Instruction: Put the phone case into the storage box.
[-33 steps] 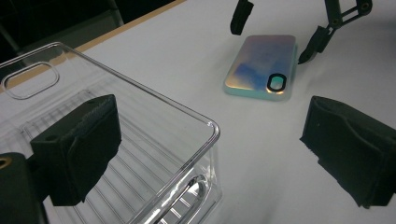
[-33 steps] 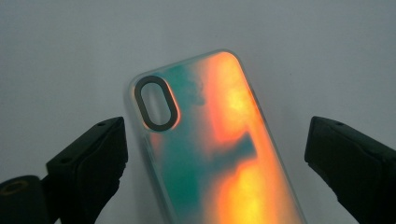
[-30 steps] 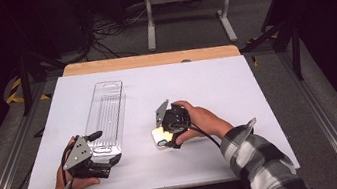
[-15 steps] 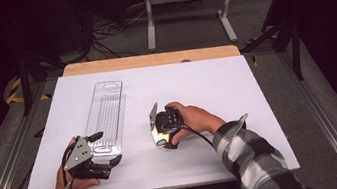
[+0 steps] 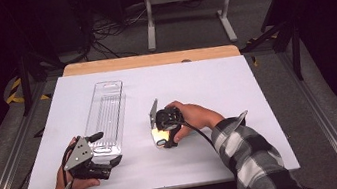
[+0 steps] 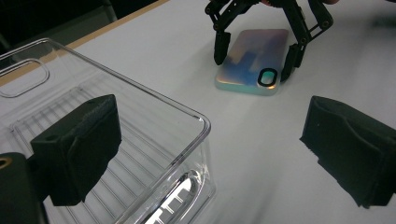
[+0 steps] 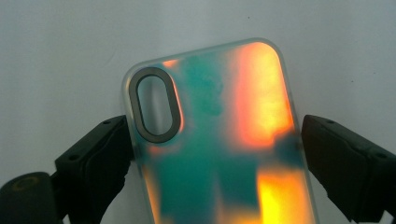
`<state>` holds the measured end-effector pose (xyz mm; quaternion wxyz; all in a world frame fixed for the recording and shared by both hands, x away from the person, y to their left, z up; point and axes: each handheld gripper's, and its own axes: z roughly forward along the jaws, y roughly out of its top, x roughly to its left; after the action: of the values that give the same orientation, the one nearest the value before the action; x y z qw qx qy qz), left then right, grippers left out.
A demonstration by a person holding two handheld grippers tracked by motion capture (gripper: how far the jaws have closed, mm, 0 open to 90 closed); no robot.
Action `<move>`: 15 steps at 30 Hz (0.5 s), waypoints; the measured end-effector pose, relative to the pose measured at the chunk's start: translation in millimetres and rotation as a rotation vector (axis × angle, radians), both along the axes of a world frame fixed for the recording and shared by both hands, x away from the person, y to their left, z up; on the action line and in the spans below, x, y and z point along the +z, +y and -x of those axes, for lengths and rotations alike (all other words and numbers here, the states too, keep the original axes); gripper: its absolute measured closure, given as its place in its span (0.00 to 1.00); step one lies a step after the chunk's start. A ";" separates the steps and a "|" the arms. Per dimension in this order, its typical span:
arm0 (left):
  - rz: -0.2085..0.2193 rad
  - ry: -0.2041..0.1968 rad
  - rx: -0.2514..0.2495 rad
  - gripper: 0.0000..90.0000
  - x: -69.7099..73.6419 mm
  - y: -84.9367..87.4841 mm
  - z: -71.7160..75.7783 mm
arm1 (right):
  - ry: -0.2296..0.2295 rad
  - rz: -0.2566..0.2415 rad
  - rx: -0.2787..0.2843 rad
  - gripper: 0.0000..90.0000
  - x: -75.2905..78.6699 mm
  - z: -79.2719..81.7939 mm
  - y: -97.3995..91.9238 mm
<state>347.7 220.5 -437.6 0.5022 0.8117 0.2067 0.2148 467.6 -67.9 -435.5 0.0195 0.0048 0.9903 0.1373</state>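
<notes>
High view, phone case: we see a small glowing slab on the white table, near the front edge, at about 3 o'clock from the clear tray.
High view, right gripper: our right hand reaches in from 4 o'clock, wrist bent, the tool pointing down onto the case.
High view, left gripper: it rests at the tray's near end, at 6 o'clock of it, our left hand wrapped round its body.
Left gripper view, case: iridescent blue-grey back, rounded corners, a dark oval camera ring near one end; it lies flat, long axis running toward 12 o'clock, ring end nearest us.
Left gripper view, own jaws: spread wide, one pad over the tray's corner, nothing between them.
Right gripper view, case: teal with orange-yellow patches, frosted rim, ring at 10 o'clock; long axis runs 6 to 12.
Right gripper view, own jaws: they have just been closing, and stand either side of the case's long edges; the left pad meets the edge, the right sits just beside it.
</notes>
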 end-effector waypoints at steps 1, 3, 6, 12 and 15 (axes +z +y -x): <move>0.001 0.004 0.000 0.06 -0.2 -0.3 0.1 | -0.001 0.002 0.014 0.12 0.1 -1.5 0.9; -0.003 0.000 0.003 0.06 -0.1 -0.1 -0.2 | 0.011 0.016 0.000 0.13 0.5 -1.1 2.2; -0.007 0.003 0.001 0.06 -0.4 -0.1 -0.4 | 0.014 0.046 0.017 0.15 2.3 -1.3 5.0; -0.009 0.006 0.002 0.06 -0.7 -0.2 -0.5 | 0.010 0.043 0.044 0.18 3.0 -0.1 5.9; -0.011 0.001 0.005 0.06 -0.5 -0.2 -0.4 | 0.007 0.041 0.047 0.18 3.2 0.2 5.8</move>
<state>348.1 220.3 -438.1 0.4973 0.8139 0.2079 0.2168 467.4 -62.1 -432.3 0.0127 -0.0183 0.9928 0.1176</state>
